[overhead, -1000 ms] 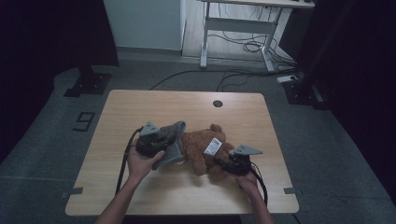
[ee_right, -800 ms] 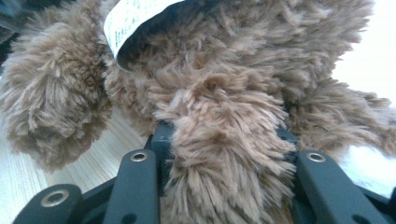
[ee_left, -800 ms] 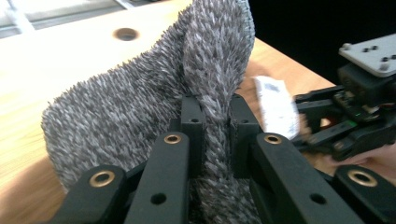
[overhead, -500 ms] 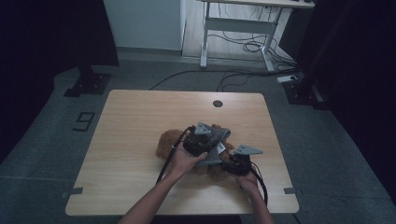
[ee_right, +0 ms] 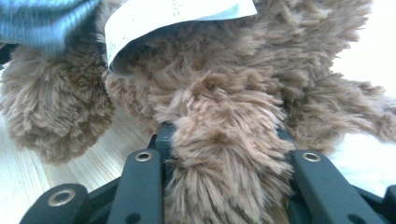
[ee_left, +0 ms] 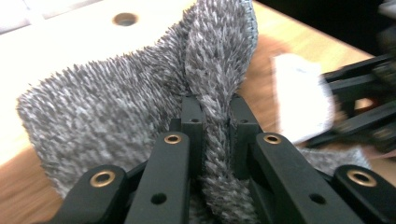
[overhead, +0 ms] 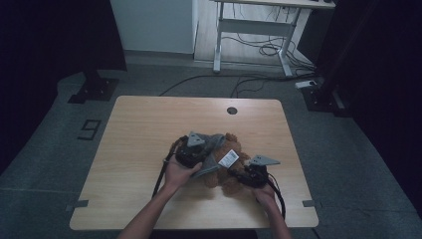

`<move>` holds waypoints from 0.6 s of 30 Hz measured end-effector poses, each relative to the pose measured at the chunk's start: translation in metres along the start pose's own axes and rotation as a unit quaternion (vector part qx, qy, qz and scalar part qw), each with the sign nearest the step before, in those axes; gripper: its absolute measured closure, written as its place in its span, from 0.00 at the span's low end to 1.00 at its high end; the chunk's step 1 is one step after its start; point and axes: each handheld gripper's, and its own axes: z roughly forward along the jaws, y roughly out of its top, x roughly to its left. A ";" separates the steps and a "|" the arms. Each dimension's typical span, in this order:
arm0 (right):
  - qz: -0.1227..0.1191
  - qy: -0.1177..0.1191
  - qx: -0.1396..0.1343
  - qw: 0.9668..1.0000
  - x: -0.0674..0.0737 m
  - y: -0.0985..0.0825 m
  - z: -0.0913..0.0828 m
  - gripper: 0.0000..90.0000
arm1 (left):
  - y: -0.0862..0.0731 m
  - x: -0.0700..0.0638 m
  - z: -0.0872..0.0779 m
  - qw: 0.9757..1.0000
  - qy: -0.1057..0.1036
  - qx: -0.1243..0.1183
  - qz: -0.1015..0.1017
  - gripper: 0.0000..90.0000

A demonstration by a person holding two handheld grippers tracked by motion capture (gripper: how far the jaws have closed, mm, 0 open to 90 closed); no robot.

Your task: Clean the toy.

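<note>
Clearly, the work in hand is to dress or cover the brown plush bear [overhead: 226,164], which lies on the wooden surface [overhead: 149,129] toward the person's side, a little right of the middle. The left claw [ee_left: 215,123] is pressed together on a fold of the grey fuzzy cloth [ee_left: 112,112]; in its own view the fold runs straight up between the two black jaws, so the pinch is firm and the cloth cannot slip while it is carried. In the high view this cloth [overhead: 211,149] hangs from the left claw [overhead: 191,152] and lies partly over the bear's left side, just beside the white paper tag [overhead: 228,159].

The right claw [ee_right: 224,140] holds one furry limb of the bear [ee_right: 224,186] between its jaws. These jaws have just been closing, with the limb between them, and the fur now fills the gap from one side to the other. I judge that this grip serves as an anchor: the toy is soft and light, so it would slide along with the cloth if nothing kept it down. The tag [ee_right: 173,18] sticks out above the limb and may catch the cloth's edge.
</note>
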 end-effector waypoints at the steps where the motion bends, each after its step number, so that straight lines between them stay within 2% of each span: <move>1: 0.002 0.001 -0.001 1.000 0.000 0.000 0.000 0.67 | -0.005 0.007 -0.003 1.000 0.000 -0.001 -0.009 0.89; 3: 0.000 0.002 -0.001 1.000 0.000 0.000 0.000 0.67 | -0.013 0.019 -0.011 1.000 -0.011 -0.007 -0.023 0.89; 6: -0.003 0.003 0.000 1.000 0.002 0.000 0.001 0.67 | -0.020 0.027 -0.023 1.000 0.003 -0.017 -0.026 0.89; 9: 0.001 0.005 -0.001 1.000 0.001 0.000 0.000 0.67 | -0.025 0.035 -0.031 0.999 0.007 -0.021 -0.033 0.89; 13: 0.001 0.007 -0.002 1.000 0.002 0.000 0.001 0.67 | -0.034 0.048 -0.036 0.998 0.007 -0.023 -0.050 0.89; 15: 0.001 0.008 -0.003 1.000 0.002 0.000 0.001 0.67 | -0.039 0.053 -0.038 0.998 0.015 -0.022 -0.058 0.89; 18: 0.000 0.009 -0.002 1.000 0.002 0.000 0.002 0.67 | -0.046 0.058 -0.040 0.997 0.013 -0.025 -0.073 0.89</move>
